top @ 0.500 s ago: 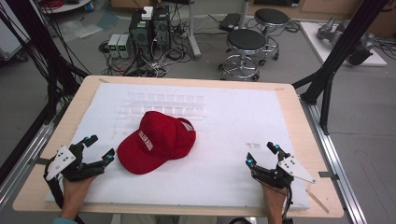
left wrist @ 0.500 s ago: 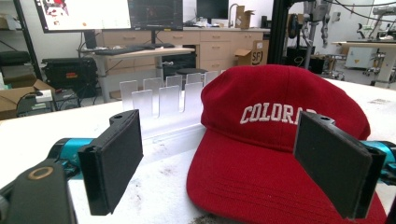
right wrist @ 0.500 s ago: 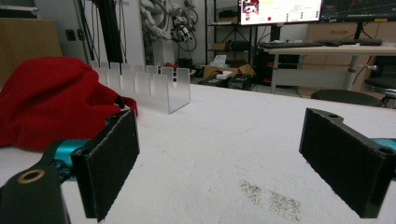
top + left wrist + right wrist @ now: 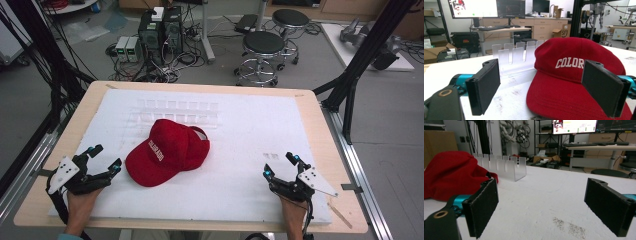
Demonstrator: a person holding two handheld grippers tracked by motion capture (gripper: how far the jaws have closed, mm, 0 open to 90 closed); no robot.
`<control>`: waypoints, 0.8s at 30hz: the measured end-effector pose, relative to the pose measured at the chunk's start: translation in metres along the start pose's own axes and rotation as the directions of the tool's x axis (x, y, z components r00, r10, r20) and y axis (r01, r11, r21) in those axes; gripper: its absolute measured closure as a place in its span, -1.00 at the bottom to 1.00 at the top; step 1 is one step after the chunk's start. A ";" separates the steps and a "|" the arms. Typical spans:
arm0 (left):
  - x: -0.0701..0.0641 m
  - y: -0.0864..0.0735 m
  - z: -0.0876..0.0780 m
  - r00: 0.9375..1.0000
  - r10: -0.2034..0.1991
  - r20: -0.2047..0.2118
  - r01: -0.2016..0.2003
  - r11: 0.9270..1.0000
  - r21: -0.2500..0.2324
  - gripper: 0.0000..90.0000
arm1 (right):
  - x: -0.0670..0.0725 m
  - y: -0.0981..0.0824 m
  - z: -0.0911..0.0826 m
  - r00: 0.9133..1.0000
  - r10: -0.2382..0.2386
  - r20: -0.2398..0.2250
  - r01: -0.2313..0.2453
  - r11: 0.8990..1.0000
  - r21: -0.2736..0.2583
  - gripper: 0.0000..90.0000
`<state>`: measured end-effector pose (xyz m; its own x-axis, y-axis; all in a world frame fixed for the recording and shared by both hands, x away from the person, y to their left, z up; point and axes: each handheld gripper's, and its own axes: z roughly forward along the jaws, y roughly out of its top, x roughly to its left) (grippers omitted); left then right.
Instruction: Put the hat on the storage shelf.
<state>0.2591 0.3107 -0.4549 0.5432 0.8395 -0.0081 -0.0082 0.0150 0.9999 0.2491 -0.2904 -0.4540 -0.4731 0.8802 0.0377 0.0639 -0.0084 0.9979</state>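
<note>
Two hand-held black two-jaw grippers, the left gripper (image 4: 105,157) and the right gripper (image 4: 280,165), are held wide open and empty beside a red cloth baseball cap (image 4: 167,150) laid mid-table on a white foam sheet (image 4: 250,130)

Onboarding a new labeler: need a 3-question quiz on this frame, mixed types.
1. True or false: the left gripper holds the cap.
2. What stands just behind the cap? A) clear rack B) mug C) book
3. Which gripper is nearer the cap?

Key:
1. False. Its fingers are open and the cap lies free on the white mat.
2. A, the clear slotted rack.
3. The left one. The right gripper sits farther off, also open with nothing between its fingers.
</note>
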 end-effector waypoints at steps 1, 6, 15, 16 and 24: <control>0.000 0.000 0.000 1.000 0.000 0.001 0.000 1.000 -0.001 -0.65 | 0.000 0.000 0.000 1.000 0.001 -0.001 -0.001 1.000 0.000 -0.75; 0.000 0.000 0.001 1.000 0.005 -0.002 -0.005 1.000 0.009 -0.65 | 0.001 0.000 0.000 1.000 0.000 -0.001 0.000 1.000 -0.001 -0.75; -0.001 0.004 0.005 1.000 0.015 0.010 -0.016 0.998 0.062 -0.66 | 0.001 0.000 0.000 1.000 -0.001 -0.003 0.001 1.000 -0.001 -0.75; -0.002 0.006 0.006 1.000 0.014 0.017 -0.015 0.998 0.060 -0.66 | 0.001 0.000 0.000 1.000 0.000 -0.002 0.000 1.000 -0.001 -0.75; 0.000 0.028 0.017 0.994 0.030 0.102 -0.040 0.995 0.092 -0.66 | 0.001 0.000 0.000 1.000 -0.010 -0.005 0.010 1.000 -0.003 -0.75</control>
<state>0.2731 0.3015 -0.4267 0.6259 0.7795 0.0238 0.0476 -0.0686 0.9965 0.2484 -0.2898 -0.4541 -0.4780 0.8779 0.0279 0.0562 -0.0011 0.9984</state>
